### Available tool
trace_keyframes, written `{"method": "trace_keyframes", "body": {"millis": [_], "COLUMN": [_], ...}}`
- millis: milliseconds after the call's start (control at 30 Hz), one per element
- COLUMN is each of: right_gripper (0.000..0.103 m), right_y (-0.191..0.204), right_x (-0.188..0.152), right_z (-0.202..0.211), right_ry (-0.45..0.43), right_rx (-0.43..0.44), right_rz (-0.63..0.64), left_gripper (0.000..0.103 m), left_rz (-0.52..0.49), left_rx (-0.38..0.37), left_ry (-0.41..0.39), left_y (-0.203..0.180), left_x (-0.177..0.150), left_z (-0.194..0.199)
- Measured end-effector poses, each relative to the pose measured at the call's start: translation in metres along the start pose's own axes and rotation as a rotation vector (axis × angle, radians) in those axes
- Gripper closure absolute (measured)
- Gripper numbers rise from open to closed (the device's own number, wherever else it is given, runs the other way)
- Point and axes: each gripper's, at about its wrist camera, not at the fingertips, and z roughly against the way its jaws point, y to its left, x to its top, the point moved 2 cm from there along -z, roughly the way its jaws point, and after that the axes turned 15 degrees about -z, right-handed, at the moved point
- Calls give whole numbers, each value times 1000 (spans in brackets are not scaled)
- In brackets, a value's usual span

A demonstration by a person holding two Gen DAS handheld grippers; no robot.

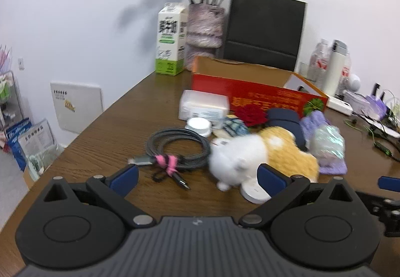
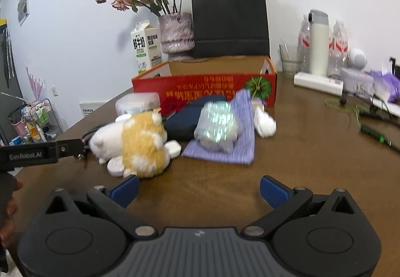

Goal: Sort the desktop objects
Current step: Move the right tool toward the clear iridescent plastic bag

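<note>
A white and orange plush toy [image 1: 260, 154] [image 2: 137, 142] lies on the brown desk among a pile of small things. A coiled grey cable [image 1: 177, 147] with a pink tie lies left of it. Behind stands an open red cardboard box [image 1: 252, 94] [image 2: 207, 87]. A purple cloth [image 2: 235, 139] carries a shiny wrapped packet [image 2: 217, 122]. My left gripper [image 1: 198, 180] is open, just short of the plush and cable. My right gripper [image 2: 198, 189] is open over bare desk, in front of the plush and cloth. Nothing is between either pair of fingers.
A milk carton [image 1: 171, 39], a vase of dried roses [image 1: 203, 24] and a black paper bag [image 1: 262, 29] stand at the back wall. Bottles and a white flask [image 2: 318, 44] crowd the back right, with cables [image 2: 375, 127] near the right edge. The desk's left edge [image 1: 82, 132] drops to the floor.
</note>
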Motion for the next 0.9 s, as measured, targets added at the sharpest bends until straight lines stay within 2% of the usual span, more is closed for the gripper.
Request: {"method": "trace_keyframes", "body": {"millis": [167,400,667,733,900], "right_gripper": [1,7,13,13,15], "right_y": [2,1,-1,-3,-6], "right_x": [21,48,52,52,49], "right_z": [-17,-48,-77,-82,-86], "right_ry": [6,2,18,19,18], "right_rx": [-10,-38,-71,-69,-61], "right_rz": [26,30,32,26,22], "left_gripper": [0,7,13,21,24], "left_rz": [22,12,-33,-24,-46], "left_rx": [36,58,63,30,56], "left_ry": [40,105,191,243,244], "left_y": [30,53,56,56,55], "left_x": [16,29,30,25,23], "left_z": [-16,-49,-90,-104,-111]}}
